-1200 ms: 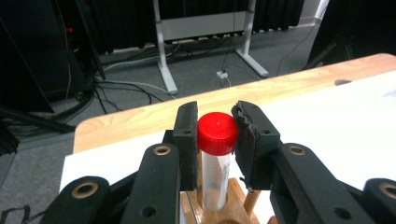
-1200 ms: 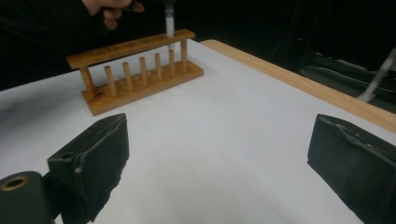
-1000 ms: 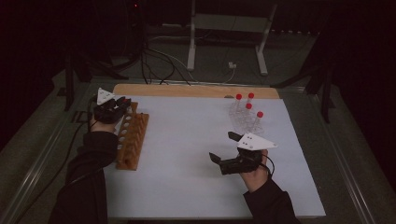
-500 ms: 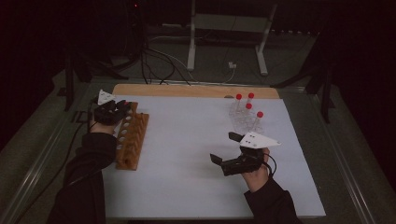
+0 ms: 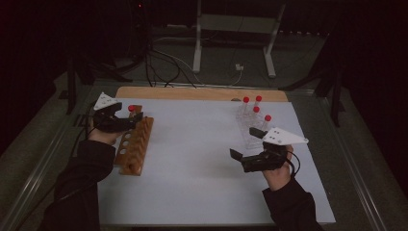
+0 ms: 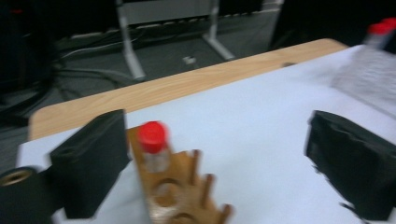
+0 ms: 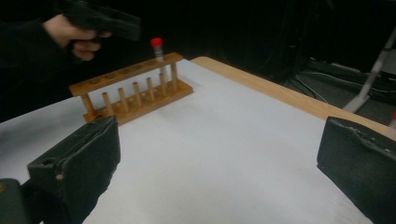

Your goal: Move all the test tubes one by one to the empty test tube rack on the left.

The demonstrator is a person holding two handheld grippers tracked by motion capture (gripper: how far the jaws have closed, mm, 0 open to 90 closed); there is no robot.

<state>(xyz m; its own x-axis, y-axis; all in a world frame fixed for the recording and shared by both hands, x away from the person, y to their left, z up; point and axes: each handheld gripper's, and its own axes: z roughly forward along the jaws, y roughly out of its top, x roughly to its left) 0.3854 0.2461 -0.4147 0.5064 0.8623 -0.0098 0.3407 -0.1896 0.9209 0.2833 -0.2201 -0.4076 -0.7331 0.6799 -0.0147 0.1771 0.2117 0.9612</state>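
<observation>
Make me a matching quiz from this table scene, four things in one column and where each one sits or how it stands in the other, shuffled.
Things
1. wooden rack
2. red-capped tube
3. clear rack of tubes
4. right gripper

Places or states
A. jaws open, nothing between them
B. stands in the end hole of the wooden rack
C. lies at the left edge of the white sheet
D. stands at the far right of the sheet

Pairs: 1-C, 2-B, 3-D, 4-A
</observation>
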